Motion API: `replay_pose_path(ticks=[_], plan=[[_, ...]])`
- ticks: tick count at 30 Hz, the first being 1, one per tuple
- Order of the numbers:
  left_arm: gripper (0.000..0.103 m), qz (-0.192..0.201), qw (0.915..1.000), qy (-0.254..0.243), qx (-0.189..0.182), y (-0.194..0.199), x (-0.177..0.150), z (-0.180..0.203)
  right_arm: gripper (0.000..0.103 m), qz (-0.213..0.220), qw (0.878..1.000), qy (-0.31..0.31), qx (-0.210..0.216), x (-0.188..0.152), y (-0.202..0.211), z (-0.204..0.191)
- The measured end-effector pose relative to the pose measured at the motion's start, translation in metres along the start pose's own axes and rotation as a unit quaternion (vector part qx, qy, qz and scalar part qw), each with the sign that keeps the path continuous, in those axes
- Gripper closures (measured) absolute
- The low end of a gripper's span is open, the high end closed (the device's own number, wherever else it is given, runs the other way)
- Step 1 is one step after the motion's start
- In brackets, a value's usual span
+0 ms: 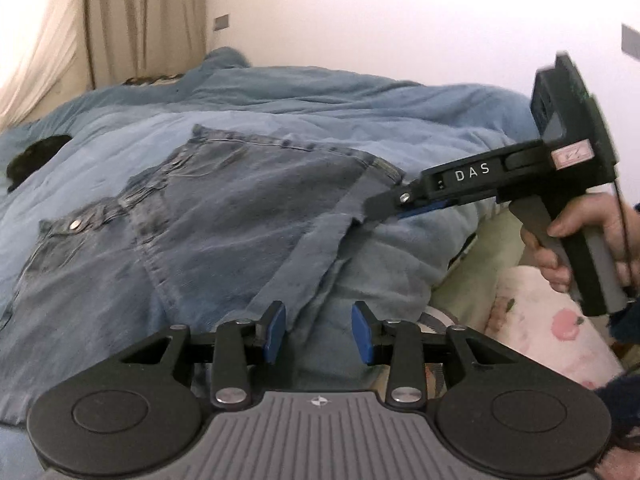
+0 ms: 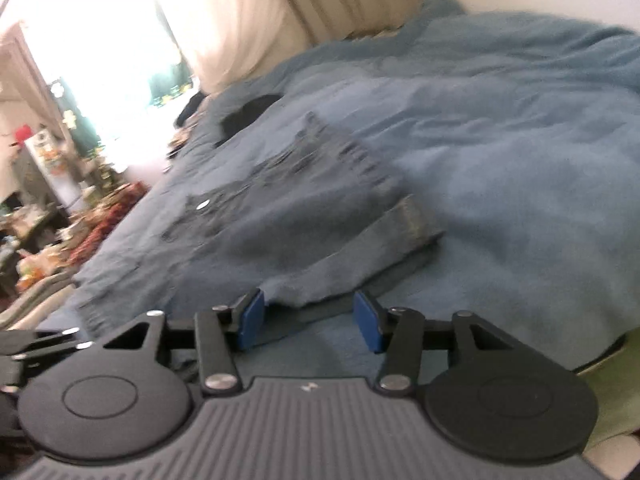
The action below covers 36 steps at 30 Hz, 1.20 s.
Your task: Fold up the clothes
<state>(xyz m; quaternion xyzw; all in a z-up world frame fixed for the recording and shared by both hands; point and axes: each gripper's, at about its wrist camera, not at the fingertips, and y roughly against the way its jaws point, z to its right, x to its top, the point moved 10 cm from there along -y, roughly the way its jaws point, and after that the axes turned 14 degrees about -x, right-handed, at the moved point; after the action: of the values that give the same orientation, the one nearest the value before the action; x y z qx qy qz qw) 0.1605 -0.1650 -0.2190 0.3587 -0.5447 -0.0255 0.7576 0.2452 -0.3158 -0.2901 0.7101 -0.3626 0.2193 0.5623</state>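
A pair of blue jeans [image 1: 168,224] lies partly folded on a bed covered by a blue blanket [image 1: 360,112]. In the left wrist view my left gripper [image 1: 319,332] is open just above the jeans' near edge, holding nothing. My right gripper [image 1: 374,206] reaches in from the right and its fingertips sit at the right edge of the jeans. In the blurred right wrist view the right gripper [image 2: 308,322] is open, with the folded jeans [image 2: 288,216] and their cuff [image 2: 416,220] just ahead of the pads.
A black garment [image 1: 36,156] lies at the blanket's far left. Curtains [image 1: 120,20] and a white wall stand behind the bed. A floral pillow [image 1: 552,320] and green sheet [image 1: 472,272] lie at the right. Cluttered furniture [image 2: 48,200] fills the room's left side.
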Motion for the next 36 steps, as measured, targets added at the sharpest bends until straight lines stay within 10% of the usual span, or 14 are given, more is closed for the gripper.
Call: replay_pose_path(ticks=[12,15,18,27,36], plan=[[0.069,-0.013,0.9877,-0.122,0.097,-0.051,0.002,0.005,0.086,-0.01,0.992,-0.128,0.001,0.0,-0.034,0.022],[0.098,0.0,0.9888,-0.113,0.098,-0.05,0.005,0.001,0.095,0.002,0.992,-0.122,0.01,0.003,-0.029,0.016],[0.099,0.01,0.9924,-0.092,0.082,-0.034,0.006,0.0,0.102,0.005,0.993,-0.119,0.018,0.004,-0.017,0.011],[0.103,-0.042,0.9966,-0.06,0.035,-0.037,-0.022,0.002,0.1,-0.02,0.991,-0.131,0.009,-0.016,-0.011,0.024],[0.08,0.013,0.9956,-0.078,0.051,-0.034,0.021,0.003,0.074,0.013,0.985,-0.174,0.014,0.017,-0.007,0.049]])
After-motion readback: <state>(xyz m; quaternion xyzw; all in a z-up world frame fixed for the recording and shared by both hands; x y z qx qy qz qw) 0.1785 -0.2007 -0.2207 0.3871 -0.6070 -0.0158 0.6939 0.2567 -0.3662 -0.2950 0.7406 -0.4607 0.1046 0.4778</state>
